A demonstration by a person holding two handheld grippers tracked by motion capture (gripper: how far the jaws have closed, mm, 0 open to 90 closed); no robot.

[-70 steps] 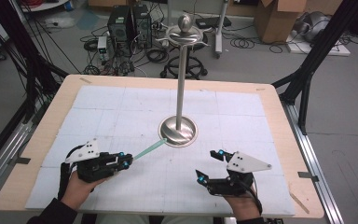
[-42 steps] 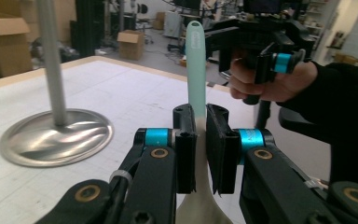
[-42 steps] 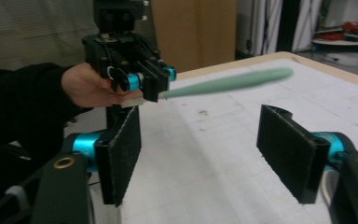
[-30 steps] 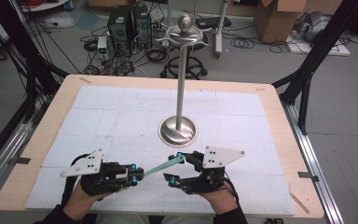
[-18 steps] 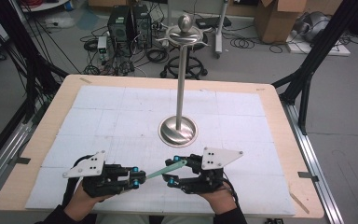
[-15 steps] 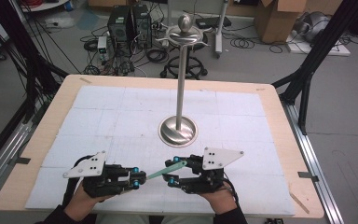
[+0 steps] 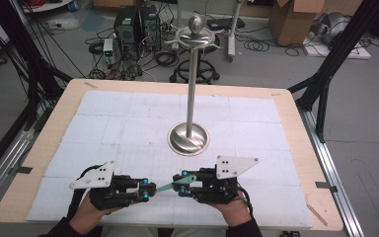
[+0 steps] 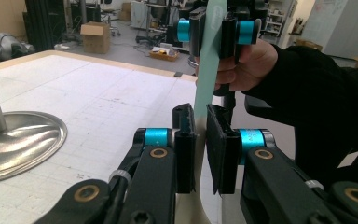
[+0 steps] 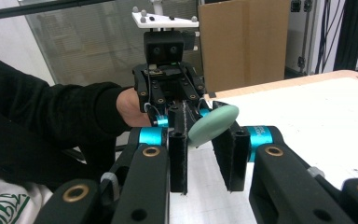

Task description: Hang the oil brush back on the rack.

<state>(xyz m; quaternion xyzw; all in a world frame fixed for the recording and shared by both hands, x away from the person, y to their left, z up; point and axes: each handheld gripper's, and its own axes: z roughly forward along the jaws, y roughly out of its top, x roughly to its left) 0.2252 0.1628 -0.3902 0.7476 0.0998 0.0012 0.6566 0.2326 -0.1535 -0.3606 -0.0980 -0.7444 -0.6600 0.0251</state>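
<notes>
A mint-green flat spatula [image 7: 169, 185] spans level between the two grippers near the table's front edge. My left gripper [image 7: 147, 190] is shut on its handle end; in the left gripper view the pads [image 8: 186, 140] clamp the green strip [image 8: 209, 74]. My right gripper [image 7: 183, 180] faces it from the right, and its jaws have just been closing on the rounded blade end [image 9: 213, 124], which sits between the pads [image 9: 178, 149]. Across the gap, the right gripper [image 8: 213, 29] pinches the strip's far end. The left gripper [image 9: 177, 112] shows straight ahead in the right gripper view.
A tall metal stand with a round base [image 7: 188, 138] and a dish with a ball on top [image 7: 196, 34] rises mid-table, just beyond the grippers; its base [image 8: 18, 144] lies left of the left gripper. White gridded sheets [image 7: 128, 118] cover the wooden table.
The right hand has come in from the right to the spatula's free end, and its jaws have closed around it. The left hand shifted slightly and kept its hold on the handle.
</notes>
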